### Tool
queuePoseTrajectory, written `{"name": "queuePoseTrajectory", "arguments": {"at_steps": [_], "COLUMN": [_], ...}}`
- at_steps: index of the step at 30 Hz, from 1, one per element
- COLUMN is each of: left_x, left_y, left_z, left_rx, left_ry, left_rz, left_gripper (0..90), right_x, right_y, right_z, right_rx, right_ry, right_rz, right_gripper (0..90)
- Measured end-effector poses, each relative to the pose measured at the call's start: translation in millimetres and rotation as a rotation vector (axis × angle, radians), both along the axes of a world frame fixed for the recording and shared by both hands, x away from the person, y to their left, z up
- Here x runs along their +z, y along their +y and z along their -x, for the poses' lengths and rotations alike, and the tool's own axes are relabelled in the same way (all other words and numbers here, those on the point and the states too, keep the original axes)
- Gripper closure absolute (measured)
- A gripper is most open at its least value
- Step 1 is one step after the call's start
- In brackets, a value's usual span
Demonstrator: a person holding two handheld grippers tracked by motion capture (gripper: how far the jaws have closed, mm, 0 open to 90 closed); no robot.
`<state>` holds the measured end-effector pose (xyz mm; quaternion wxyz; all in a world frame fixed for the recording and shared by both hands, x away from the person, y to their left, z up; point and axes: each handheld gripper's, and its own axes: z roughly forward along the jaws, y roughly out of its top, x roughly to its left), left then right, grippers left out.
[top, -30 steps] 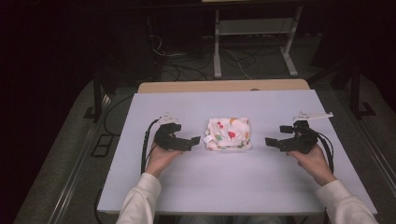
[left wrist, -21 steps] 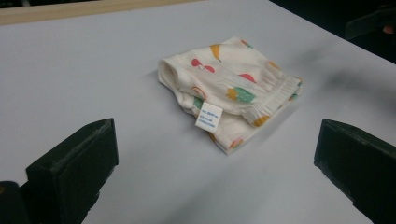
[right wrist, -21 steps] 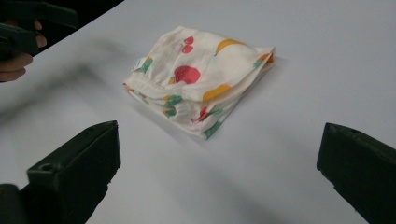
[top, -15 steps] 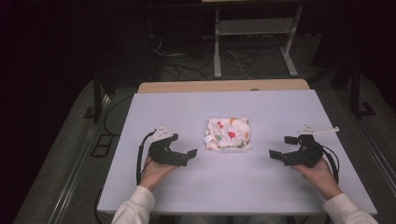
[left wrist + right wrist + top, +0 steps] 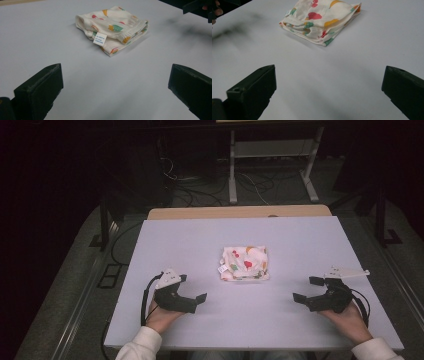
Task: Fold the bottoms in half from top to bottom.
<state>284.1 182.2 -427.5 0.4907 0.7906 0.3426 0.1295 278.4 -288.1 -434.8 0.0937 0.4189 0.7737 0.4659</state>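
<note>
Folded cloth [image 5: 244, 263] is the landmark for everything else, and it sits flat on the white table [image 5: 210, 245], roughly mid-table, nothing touching it. Nearest the person, the left gripper [image 5: 192, 296] is on the near left of the cloth, well apart from it, jaws spread wide with nothing between them. Right gripper [image 5: 308, 289] is the same deal on the near right of the cloth, also well apart, jaws wide and empty, grey plate on top. Cloth itself is cream with red, green and orange prints, folded into a neat little square; the left gripper view shows a small white tag [image 5: 100, 38] hanging off its near edge. Beyond the cloth, a tan strip of another table [image 5: 240, 212] runs along the far edge.
</note>
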Motion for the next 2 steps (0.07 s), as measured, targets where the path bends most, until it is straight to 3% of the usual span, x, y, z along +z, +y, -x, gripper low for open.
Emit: {"name": "queuePoseTrajectory", "arguments": {"at_steps": [2], "left_x": [-2.6], "left_y": [-0.7], "left_z": [0.3], "left_rx": [-0.004], "left_ry": [0.001], "left_rz": [-0.007], "left_gripper": [0.0], "right_x": [-2.3], "right_y": [-1.5], "right_z": [1.9], "right_rx": [-0.003], "right_ry": [0.003], "right_rz": [0.004], "right_gripper": [0.0]}}
